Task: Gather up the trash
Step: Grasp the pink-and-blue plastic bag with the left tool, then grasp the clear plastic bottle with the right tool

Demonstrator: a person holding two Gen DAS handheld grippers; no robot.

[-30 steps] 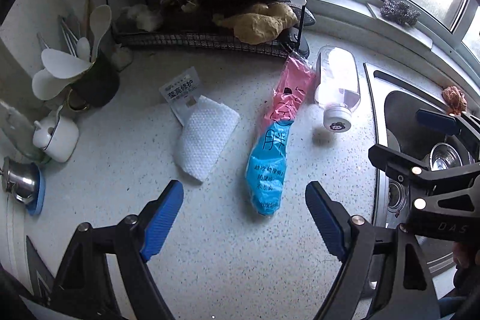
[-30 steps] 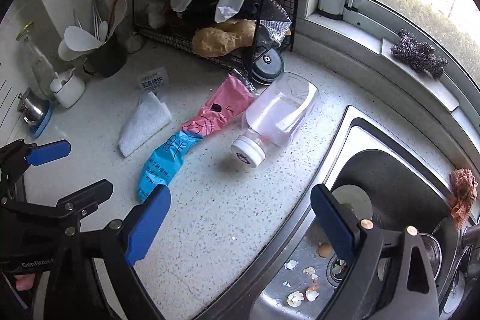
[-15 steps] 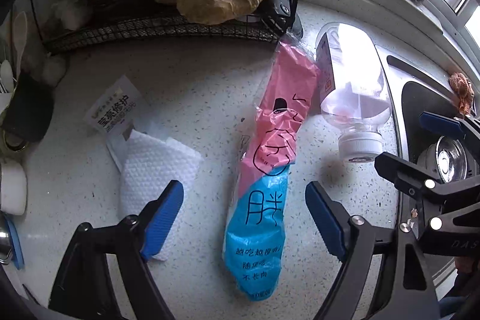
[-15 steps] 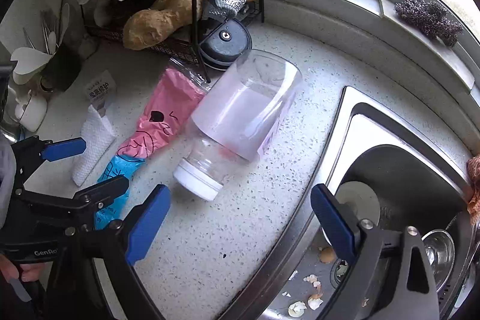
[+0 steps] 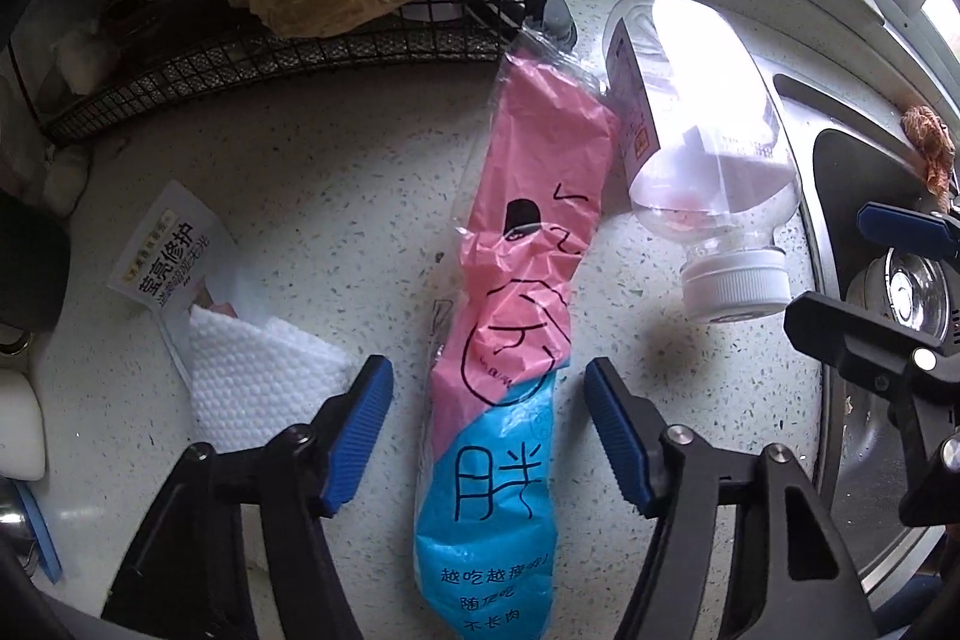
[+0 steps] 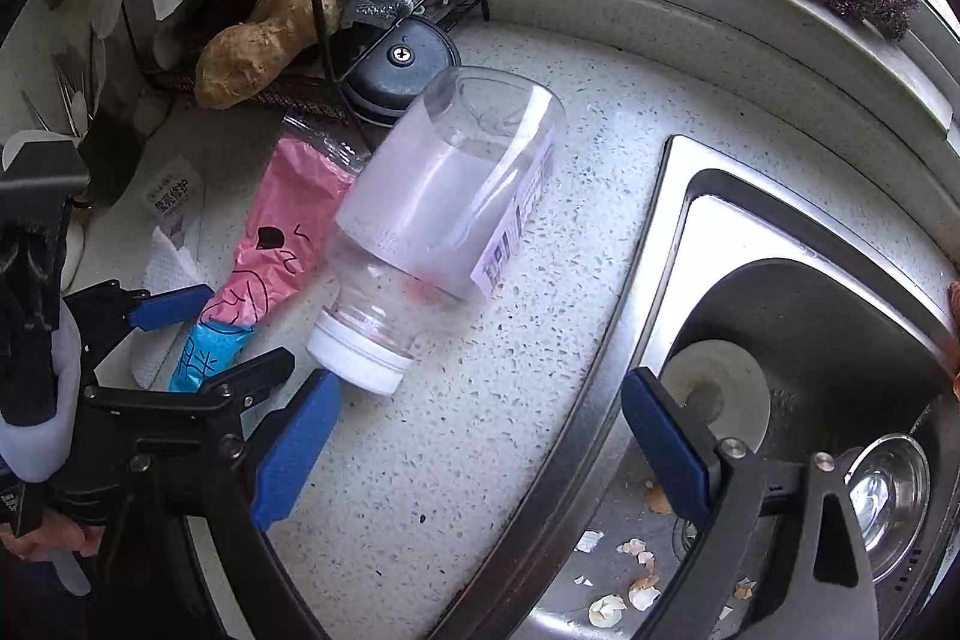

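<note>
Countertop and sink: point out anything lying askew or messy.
The clear plastic bottle lies tipped on its side beside the crumpled pink and blue wrapper. Eggshell bits litter the sink floor.

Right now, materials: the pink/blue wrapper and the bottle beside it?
Wrapper: looks like thin glossy plastic film; crinkled, with a clear sealed edge. Bottle: clear rigid plastic, likely; see-through wall with highlights, paper-like label, white ribbed cap, probably opaque plastic.

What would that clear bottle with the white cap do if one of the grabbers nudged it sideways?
The bottle lies on its side on the speckled counter, so it would probably roll. It looks nearly empty, so likely light and easy to send skidding. Its clear plastic wall seems smooth, so pads may slip unless they close squarely; the sink is close by.
</note>
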